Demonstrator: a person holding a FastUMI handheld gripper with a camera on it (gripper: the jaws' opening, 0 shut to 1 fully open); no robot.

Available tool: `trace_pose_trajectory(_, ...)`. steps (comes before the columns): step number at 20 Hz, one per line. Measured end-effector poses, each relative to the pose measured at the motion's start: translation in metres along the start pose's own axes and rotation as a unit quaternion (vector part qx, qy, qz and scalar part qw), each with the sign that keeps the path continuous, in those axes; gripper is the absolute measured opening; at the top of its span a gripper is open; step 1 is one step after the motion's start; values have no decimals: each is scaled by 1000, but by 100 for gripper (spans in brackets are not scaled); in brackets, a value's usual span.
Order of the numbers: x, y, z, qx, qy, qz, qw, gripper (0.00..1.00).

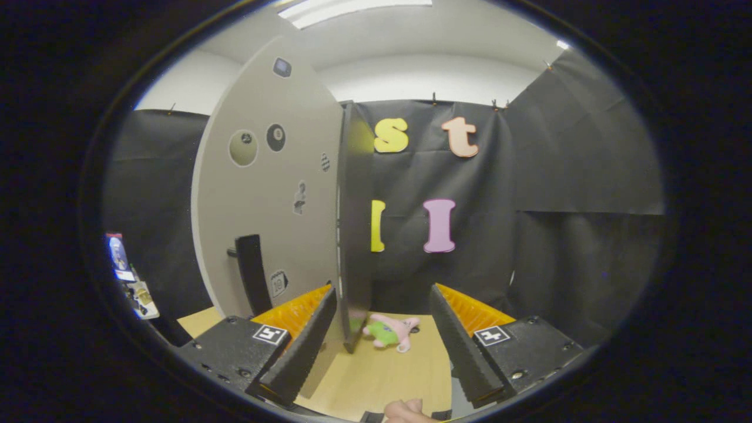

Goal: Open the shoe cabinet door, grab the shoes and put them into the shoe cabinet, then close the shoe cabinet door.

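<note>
Two fingers of the gripper [376, 346] stand spread apart, holding nothing. I see the shoe cabinet door [270, 194] swung open edge-on just ahead, likely to clear the way inside. One small pink-and-green shoe [390, 332] lies on the wooden tabletop [382, 382] beyond the fingers, near the door's lower corner. A hand [405, 410] shows below.

The gripper [382, 346] is pointing forward with its two ridged black fingers [302, 346] spreading wide apart, gripping nothing between them. Part of the person's hand [406, 410] is showing low down, just behind the fingers' bases.
</note>
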State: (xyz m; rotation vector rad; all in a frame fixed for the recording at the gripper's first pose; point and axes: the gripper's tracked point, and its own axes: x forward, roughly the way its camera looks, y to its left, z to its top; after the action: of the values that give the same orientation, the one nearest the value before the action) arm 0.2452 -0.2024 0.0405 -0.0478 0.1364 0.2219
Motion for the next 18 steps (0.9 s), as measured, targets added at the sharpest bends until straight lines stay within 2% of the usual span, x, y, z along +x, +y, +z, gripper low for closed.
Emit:
trace_pose_trajectory(5, 14, 53, -2, -35, 11, 25, 999, 100)
trace_pose_trajectory(7, 12, 67, -1, -26, 11, 30, 999, 92)
trace_pose_trajectory(12, 25, 107, -4, -2, 25, 63, 998, 91)
trace_pose_trajectory(18, 36, 150, -2, 7, 26, 56, 998, 92)
